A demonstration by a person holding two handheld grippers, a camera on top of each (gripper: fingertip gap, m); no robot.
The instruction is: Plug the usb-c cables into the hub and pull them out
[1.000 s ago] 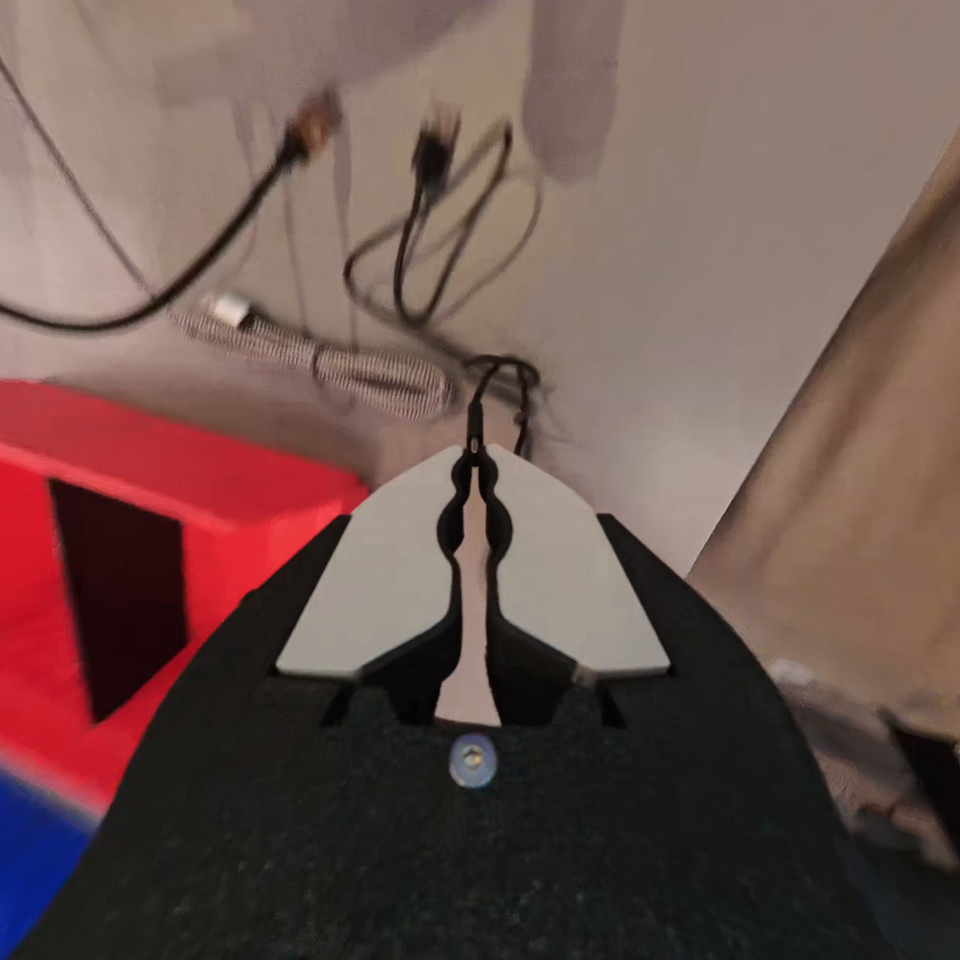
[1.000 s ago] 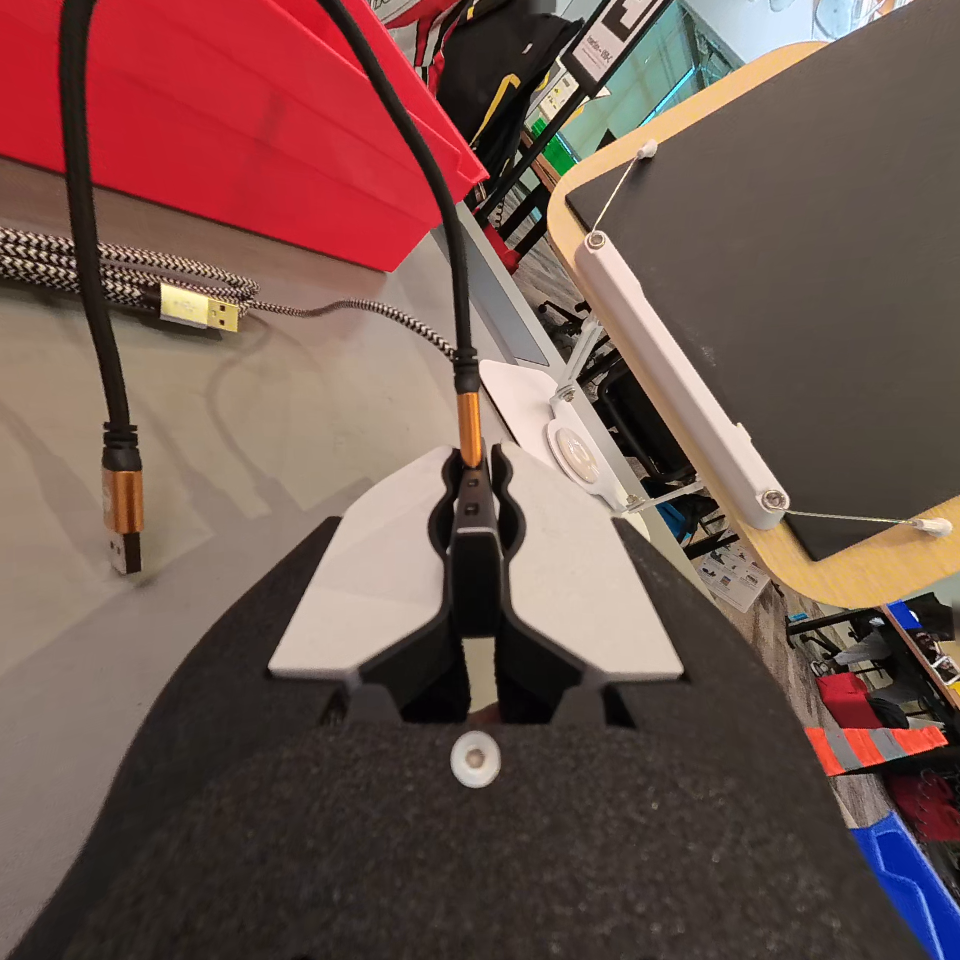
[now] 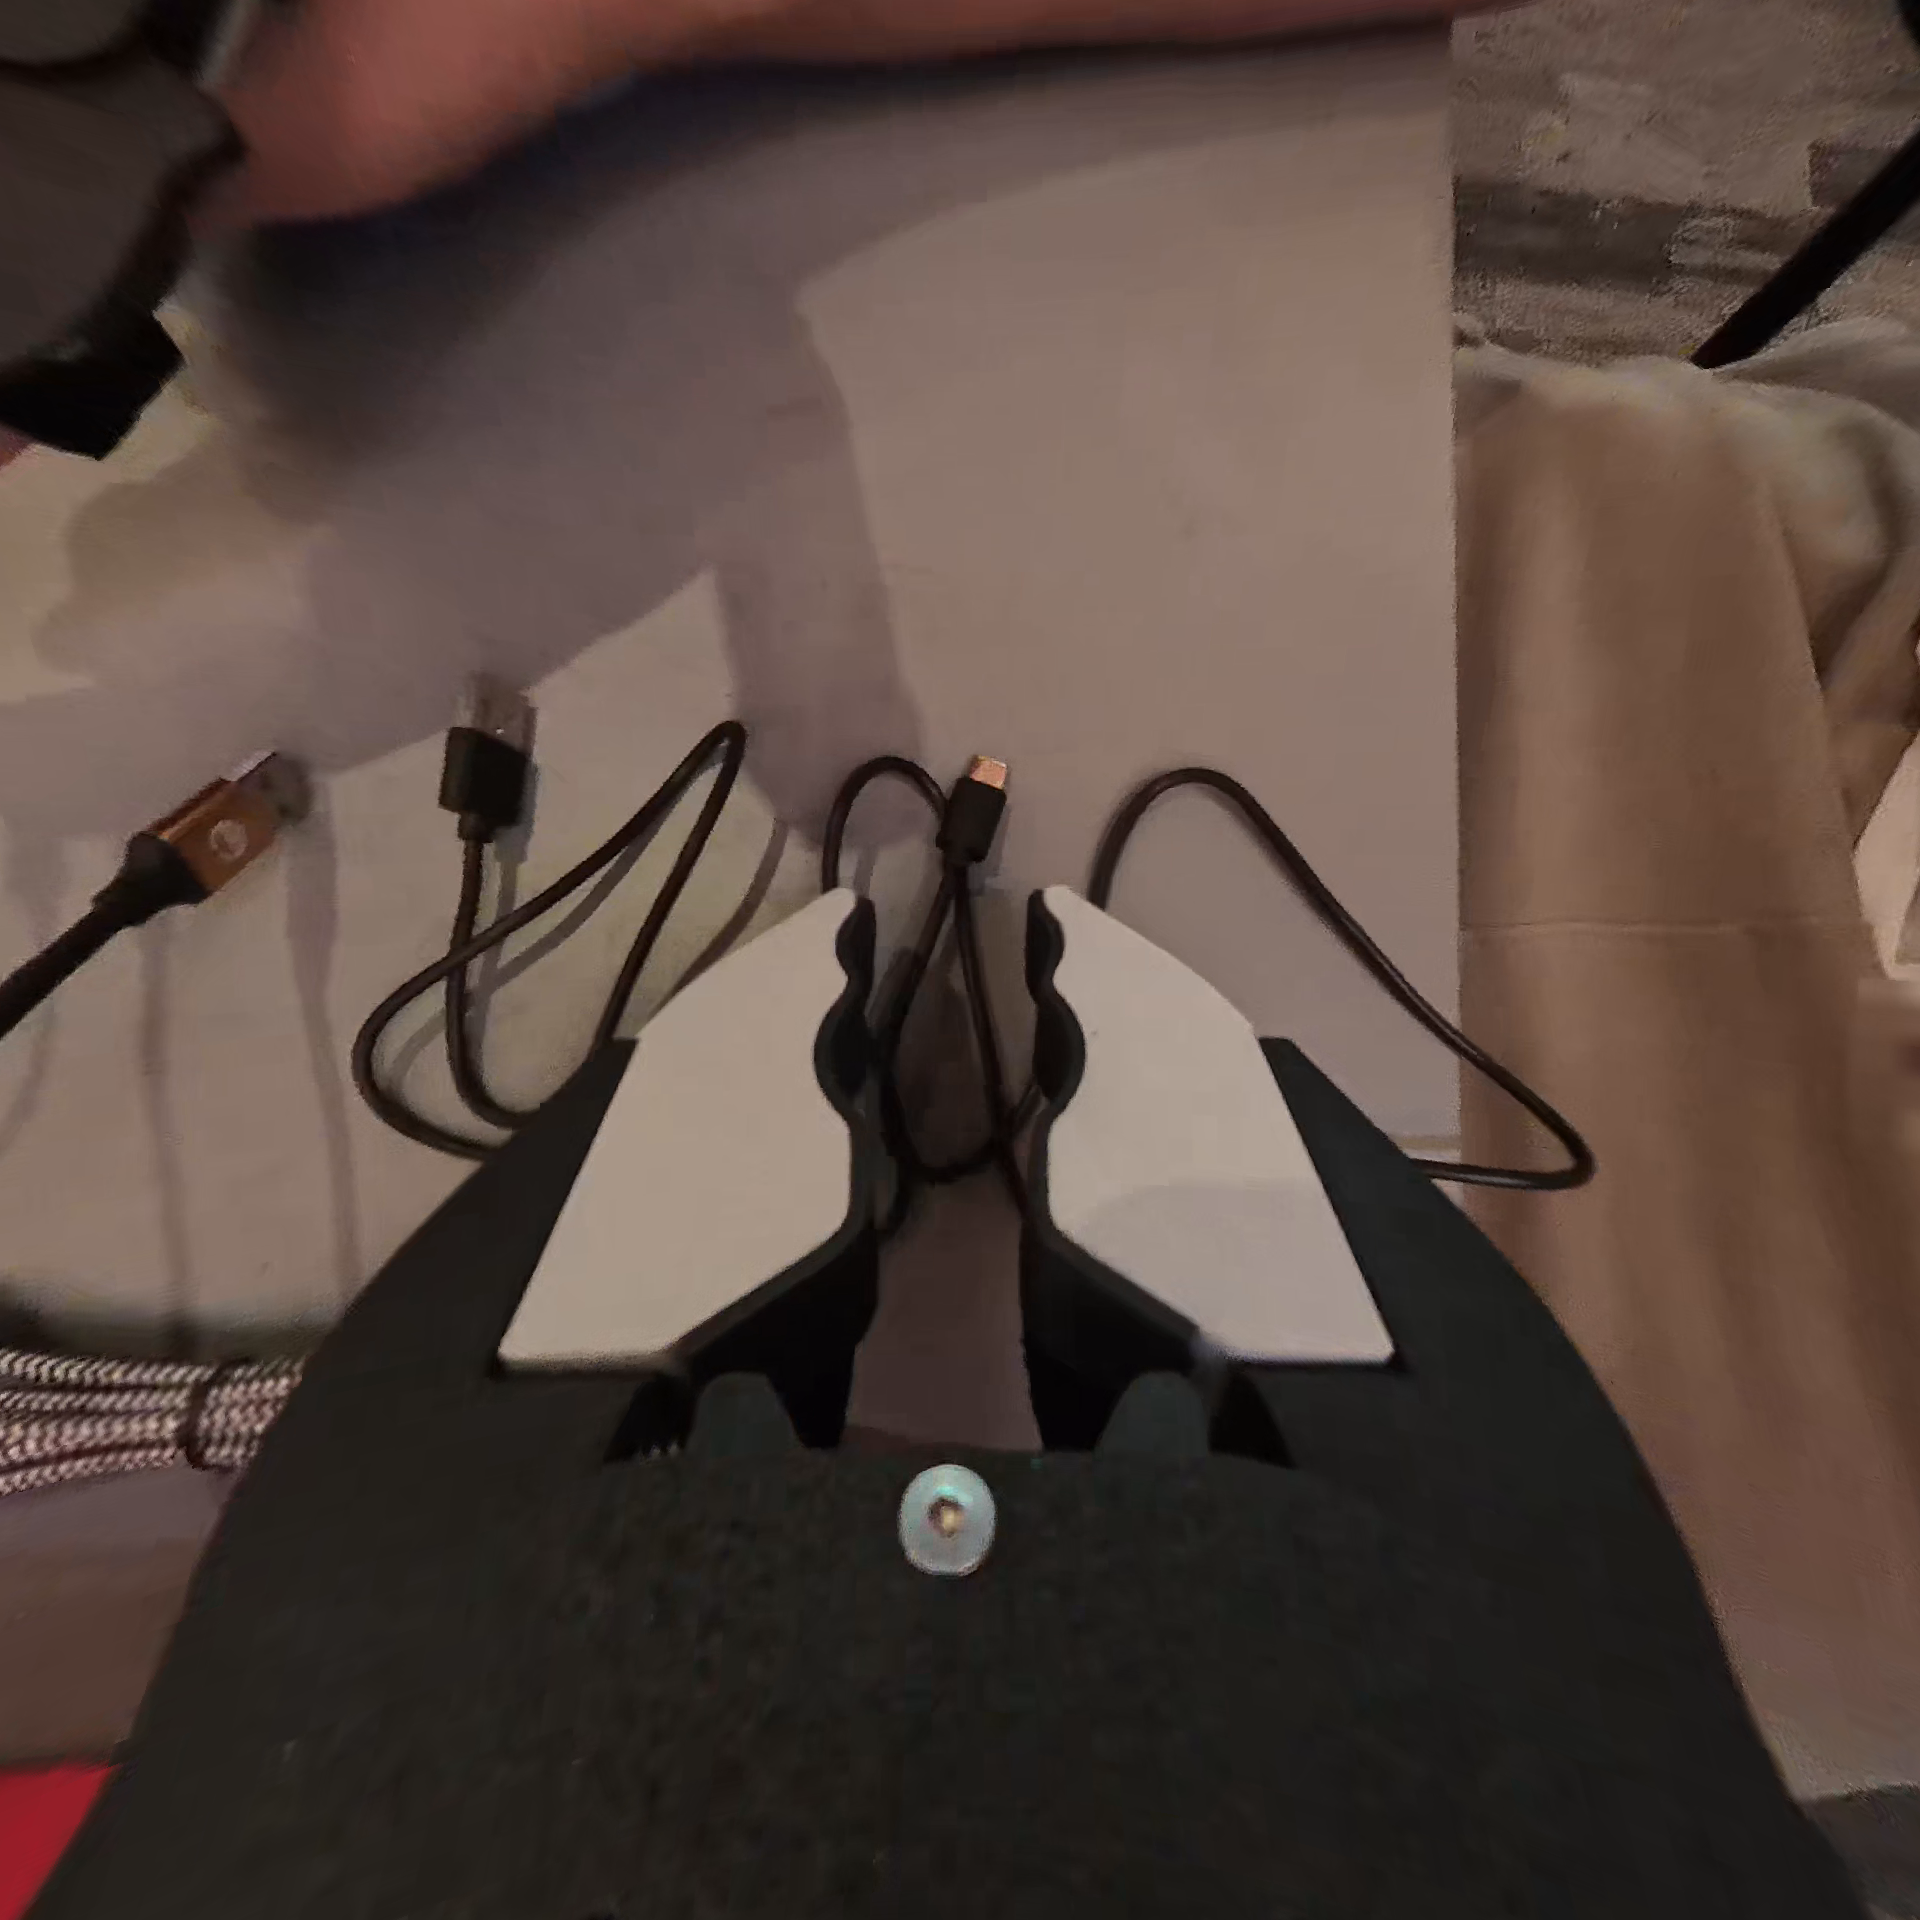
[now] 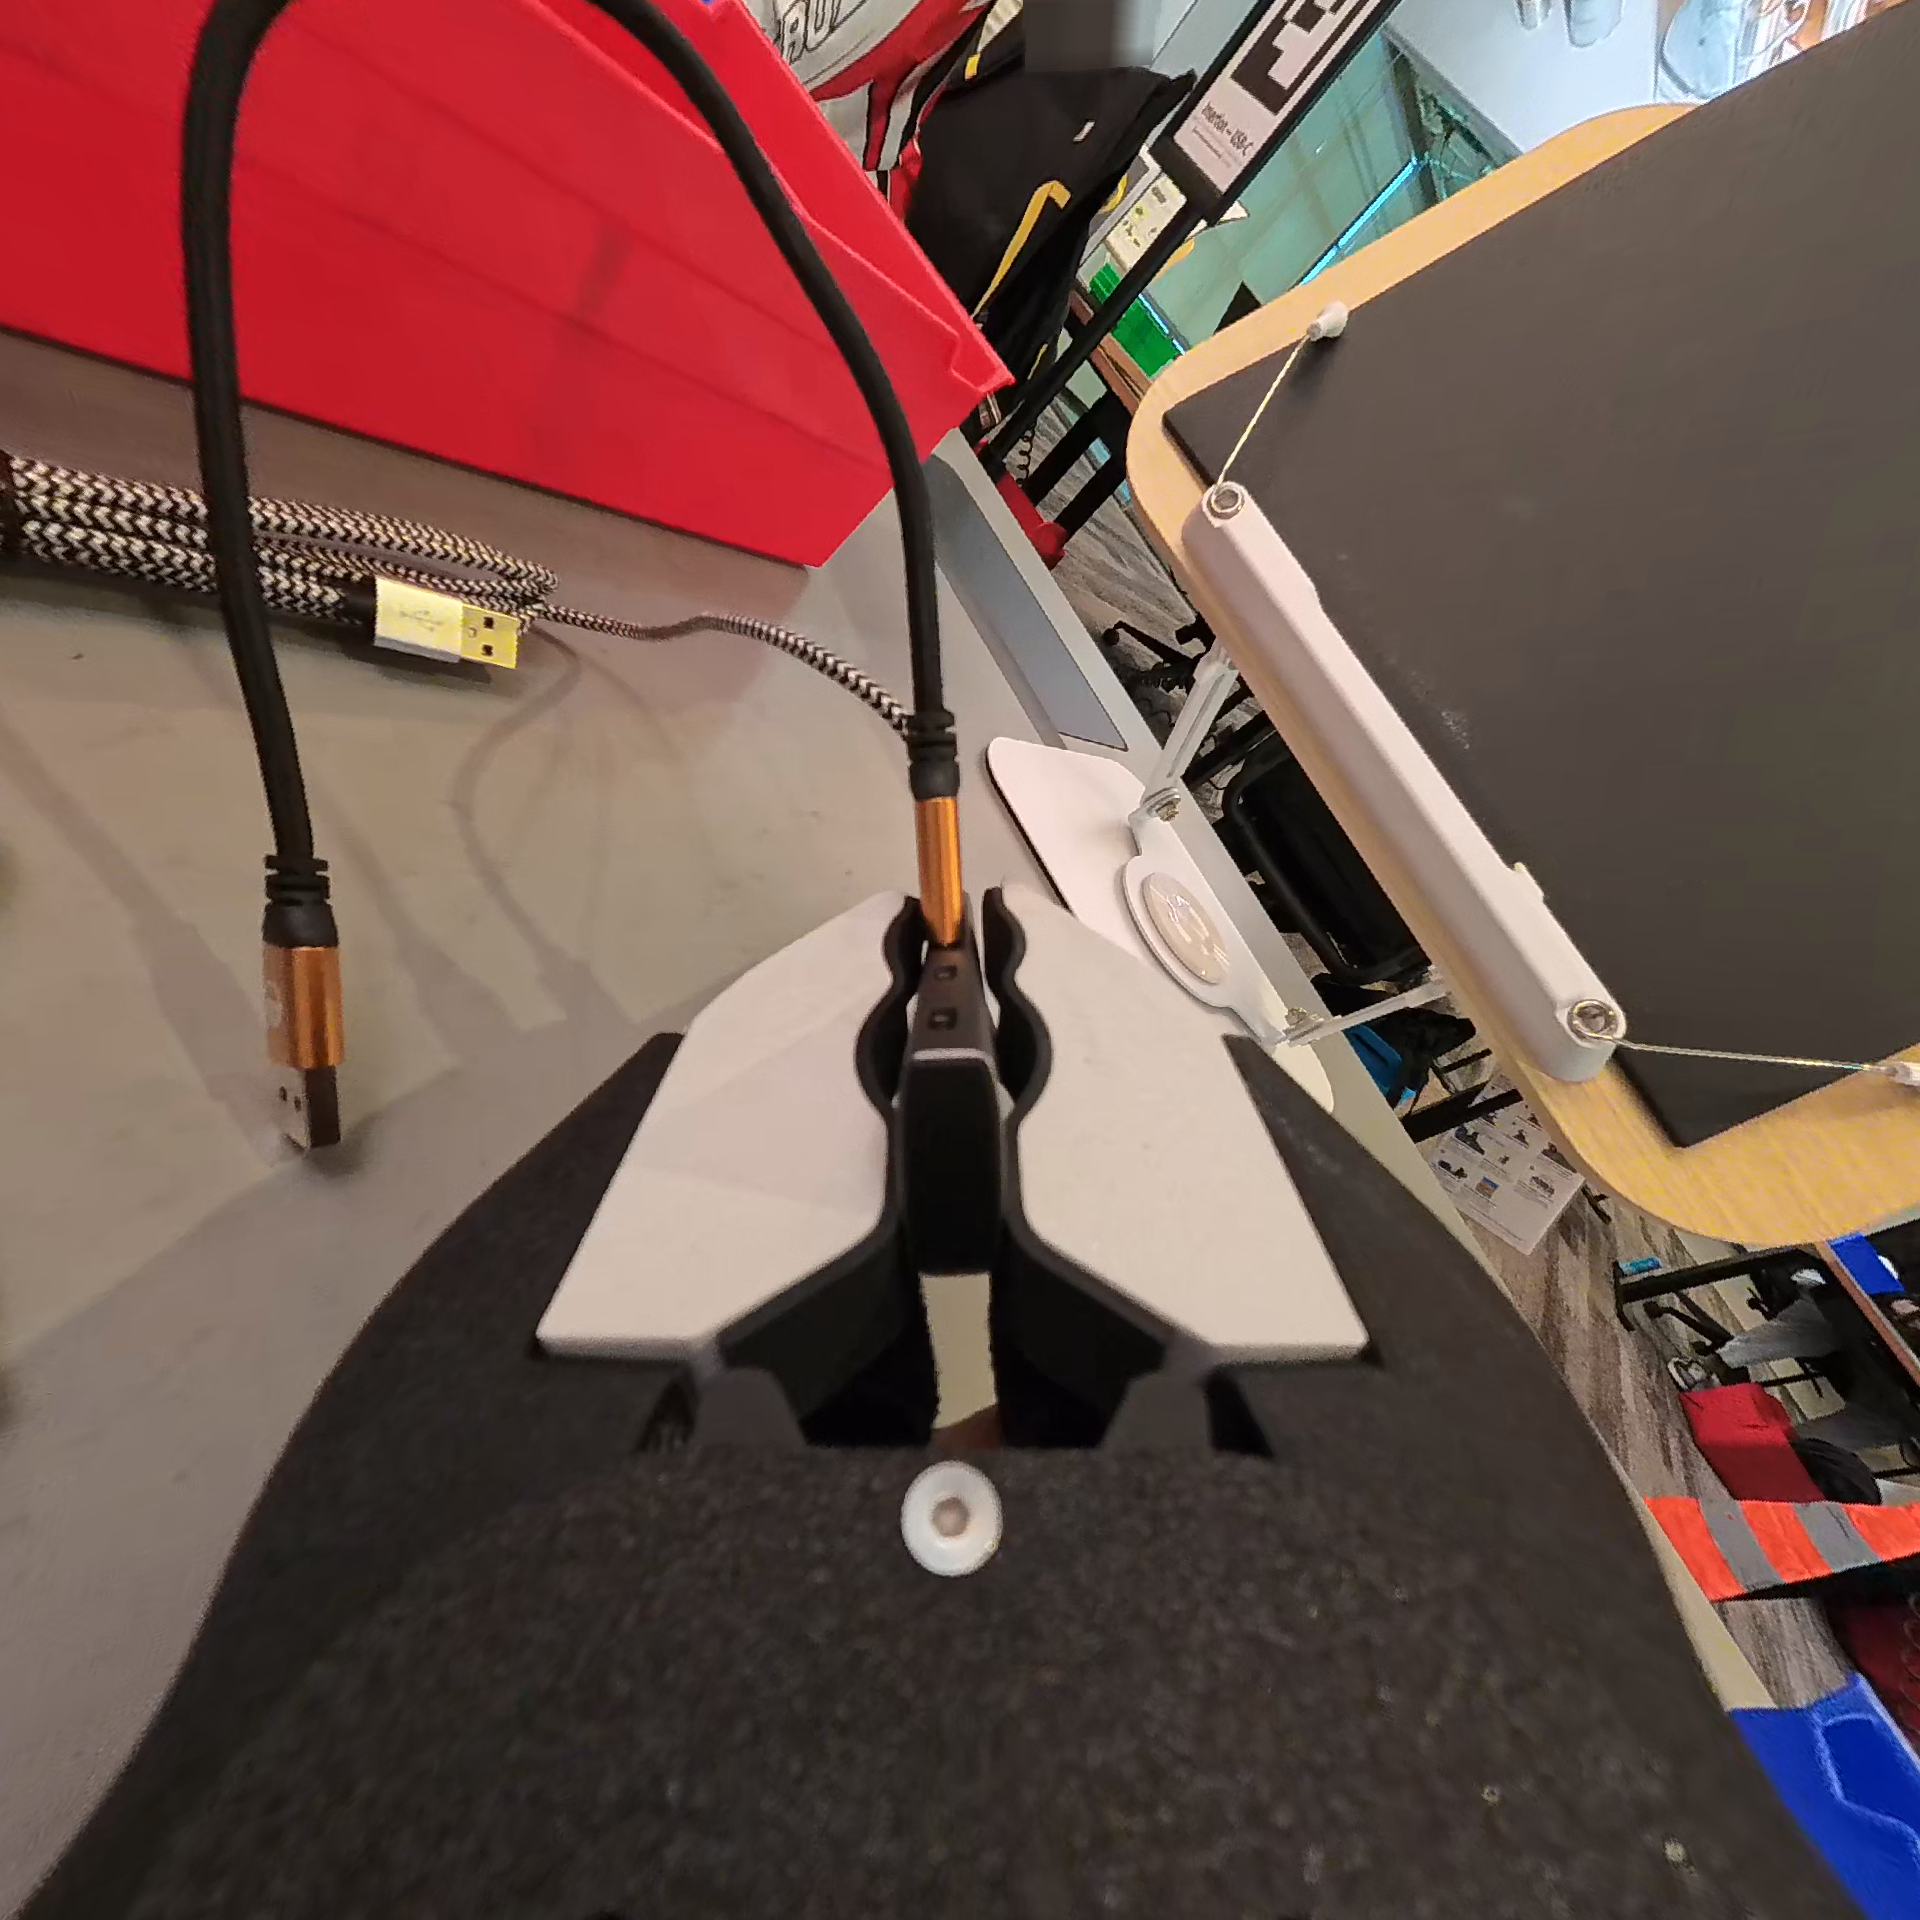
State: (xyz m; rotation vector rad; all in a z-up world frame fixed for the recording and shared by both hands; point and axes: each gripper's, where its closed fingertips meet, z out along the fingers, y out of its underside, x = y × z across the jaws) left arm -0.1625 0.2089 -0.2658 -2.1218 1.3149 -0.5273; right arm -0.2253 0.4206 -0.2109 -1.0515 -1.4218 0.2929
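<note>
A pale grey table (image 4: 644,831) is seen in both views. In the right wrist view, a tilted black board with a rounded wooden edge (image 4: 1621,582) stands to the right, and cluttered floor with racks lies beyond.

A red plastic bin (image 4: 499,270) rests on the table at the back left. Just before it lies a black-and-white braided cable with a gold USB plug (image 4: 447,621).

The right tongs (image 4: 951,914) are closed on a slim black hub (image 4: 948,1122), held edge-on between the fingers. A thick black braided cable with copper-coloured plug sleeves (image 4: 935,852) is plugged into the hub's far end; it arches up and over, and its other plug (image 4: 303,1013) hangs down to the table at the left.

In the left wrist view, the left tongs (image 3: 945,914) are open and hold nothing. A thin black cable with a small usb-c plug (image 3: 975,821) lies looped on the table; its loops run between the fingers, and the plug points away just past the tips. Its larger black plug (image 3: 486,753) lies further left. A blurred hand (image 3: 644,94) crosses the top. Beige cloth (image 3: 1662,935) hangs beside the table's right edge.
</note>
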